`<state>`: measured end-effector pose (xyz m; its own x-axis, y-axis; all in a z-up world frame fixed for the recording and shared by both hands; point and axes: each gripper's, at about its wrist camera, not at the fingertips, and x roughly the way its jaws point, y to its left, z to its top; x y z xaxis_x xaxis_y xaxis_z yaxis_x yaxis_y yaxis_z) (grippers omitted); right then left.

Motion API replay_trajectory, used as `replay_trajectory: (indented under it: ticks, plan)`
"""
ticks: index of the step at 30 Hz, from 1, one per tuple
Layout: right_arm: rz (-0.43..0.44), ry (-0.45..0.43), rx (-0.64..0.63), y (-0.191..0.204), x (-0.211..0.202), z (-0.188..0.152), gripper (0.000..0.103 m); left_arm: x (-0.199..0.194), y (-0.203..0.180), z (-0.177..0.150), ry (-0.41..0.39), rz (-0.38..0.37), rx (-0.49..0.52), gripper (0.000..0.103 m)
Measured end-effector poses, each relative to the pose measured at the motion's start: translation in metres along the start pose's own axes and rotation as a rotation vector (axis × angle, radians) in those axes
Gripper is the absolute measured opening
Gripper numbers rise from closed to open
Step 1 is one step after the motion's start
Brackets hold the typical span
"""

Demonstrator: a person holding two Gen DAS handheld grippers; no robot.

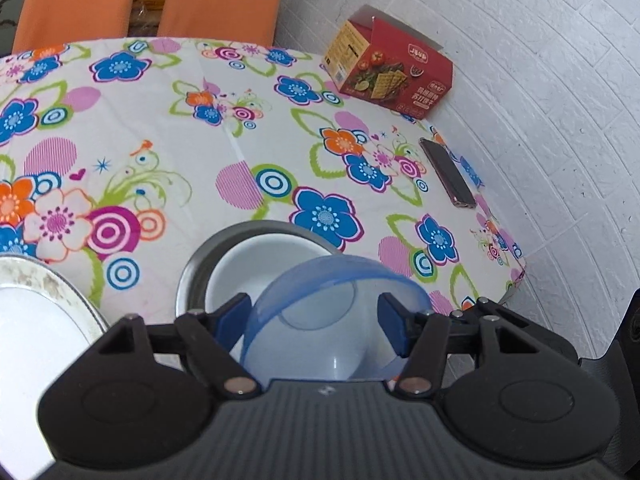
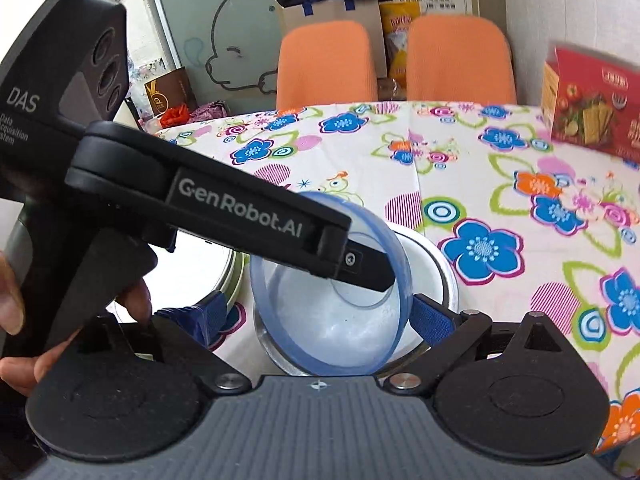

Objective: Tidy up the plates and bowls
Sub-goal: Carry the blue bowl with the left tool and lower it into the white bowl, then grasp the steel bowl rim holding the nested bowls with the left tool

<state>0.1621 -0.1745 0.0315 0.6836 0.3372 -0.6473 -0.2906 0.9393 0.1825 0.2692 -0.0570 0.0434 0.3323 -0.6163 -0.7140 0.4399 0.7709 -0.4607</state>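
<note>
From the left wrist we see our left gripper (image 1: 316,322) with its jaws spread around a tilted translucent blue bowl (image 1: 320,320), the pads not visibly pressing it, above a white bowl (image 1: 256,264) nested in a grey-rimmed plate (image 1: 192,276); a white plate (image 1: 36,320) lies at left, and a red cracker box (image 1: 388,68) carries print we cannot read. From the right wrist, our right gripper (image 2: 316,316) stands open near the blue bowl (image 2: 328,320), while the left tool (image 2: 224,216) reads "GenRobot.AI" and "DAS".

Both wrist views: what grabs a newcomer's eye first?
The translucent blue bowl, tilted between the left tongs above a white bowl nested in a steel one. Next, the loud floral tablecloth, and the red cracker box at its far edge by the wall.
</note>
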Motion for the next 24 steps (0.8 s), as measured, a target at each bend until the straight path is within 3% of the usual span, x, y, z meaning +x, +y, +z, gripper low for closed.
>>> replay_trajectory:
  ticks: [4,9,15,24]
  plan:
    - [-0.014,-0.019,0.023,-0.010,-0.002,-0.001,0.085,0.000,0.007,0.008,-0.032,0.054,-0.005,0.063]
    - [-0.084,-0.098,-0.026,-0.017,-0.016,-0.005,0.085,-0.012,0.022,0.012,-0.088,0.047,-0.033,0.065]
    - [-0.137,-0.147,0.041,-0.034,-0.014,-0.018,0.085,-0.021,0.025,0.000,-0.183,0.141,-0.012,0.072]
    - [-0.118,-0.121,0.169,-0.055,0.005,-0.028,0.085,-0.005,0.031,-0.007,-0.138,0.200,0.009,0.072]
